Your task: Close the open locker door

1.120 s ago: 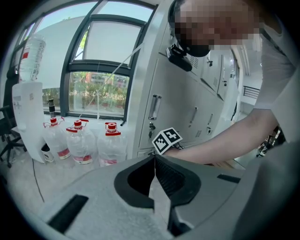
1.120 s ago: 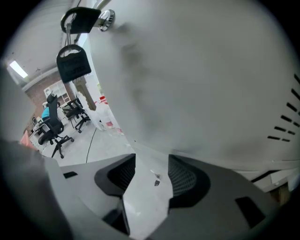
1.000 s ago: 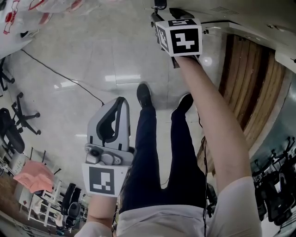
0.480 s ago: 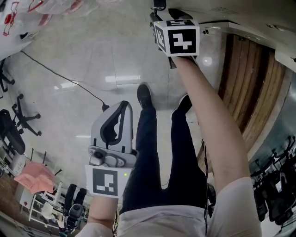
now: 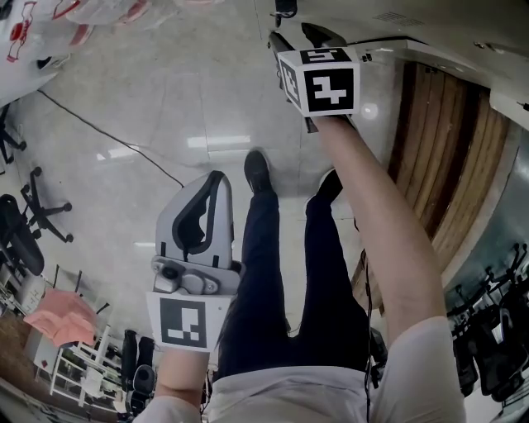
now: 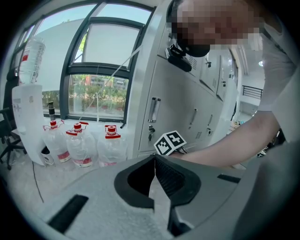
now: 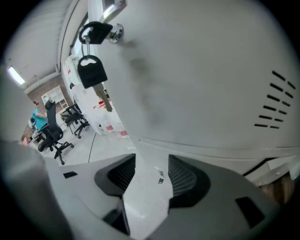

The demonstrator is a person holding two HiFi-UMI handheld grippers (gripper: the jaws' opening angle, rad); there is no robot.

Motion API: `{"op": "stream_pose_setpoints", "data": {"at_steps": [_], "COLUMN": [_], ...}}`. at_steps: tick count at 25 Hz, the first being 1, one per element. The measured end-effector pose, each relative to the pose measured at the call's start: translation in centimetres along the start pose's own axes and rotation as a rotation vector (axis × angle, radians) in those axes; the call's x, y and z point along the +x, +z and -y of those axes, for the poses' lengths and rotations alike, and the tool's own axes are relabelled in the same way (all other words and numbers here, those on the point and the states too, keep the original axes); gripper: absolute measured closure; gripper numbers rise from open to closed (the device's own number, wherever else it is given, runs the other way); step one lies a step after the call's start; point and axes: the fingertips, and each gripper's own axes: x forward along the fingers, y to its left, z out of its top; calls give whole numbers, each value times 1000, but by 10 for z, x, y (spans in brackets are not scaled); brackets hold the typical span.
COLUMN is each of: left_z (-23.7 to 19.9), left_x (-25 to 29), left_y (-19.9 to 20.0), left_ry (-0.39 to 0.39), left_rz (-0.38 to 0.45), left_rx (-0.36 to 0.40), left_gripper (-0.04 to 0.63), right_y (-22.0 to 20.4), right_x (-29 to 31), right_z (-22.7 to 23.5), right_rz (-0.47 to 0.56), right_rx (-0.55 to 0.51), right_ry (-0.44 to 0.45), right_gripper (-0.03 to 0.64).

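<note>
The pale grey locker door (image 7: 201, 70) fills the right gripper view, with vent slots at its right and a black key (image 7: 91, 70) hanging from its lock at the upper left. My right gripper (image 7: 152, 173) is shut on the door's white edge, which fills the gap between the pads. In the head view that gripper (image 5: 297, 21) is stretched out at the top, against the locker door (image 5: 413, 21). My left gripper (image 5: 216, 183) hangs low beside the person's leg, shut on nothing. In its own view the left gripper (image 6: 154, 158) faces the row of grey lockers (image 6: 187, 103).
Several water jugs with red caps (image 6: 77, 145) stand under a window left of the lockers. A black cable (image 5: 107, 132) crosses the shiny floor. Office chairs (image 5: 33, 206) stand at the left. Brown wooden boards (image 5: 446, 149) lie at the right.
The right gripper's marker cube has shifted slightly to the right. The left gripper dipped a little half a second ago and is back where it was.
</note>
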Motion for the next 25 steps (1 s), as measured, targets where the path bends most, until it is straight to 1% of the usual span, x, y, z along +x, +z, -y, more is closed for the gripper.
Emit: {"op": "stream_pose_setpoints", "data": {"at_steps": [5, 8, 17, 22, 25], "left_z": [-1, 4, 21, 33, 45], "left_x": [-2, -2, -3, 0, 2], "left_y": [5, 14, 17, 29, 33], "left_ry": [11, 7, 10, 8, 0], "left_rz": [11, 44, 41, 64, 75], "left_rx": [5, 10, 34, 49, 55], "left_gripper": [584, 584, 584, 584, 584], "right_y": [-4, -8, 2, 8, 4], "right_x": [-31, -56, -147, -207, -242], "right_z": [-2, -1, -3, -5, 0], "right_rz": [45, 78, 231, 337, 385], "right_rx": [23, 20, 2, -33, -33], "right_ry": [21, 23, 27, 3, -36], "right_gripper": [399, 399, 399, 399, 423]}}
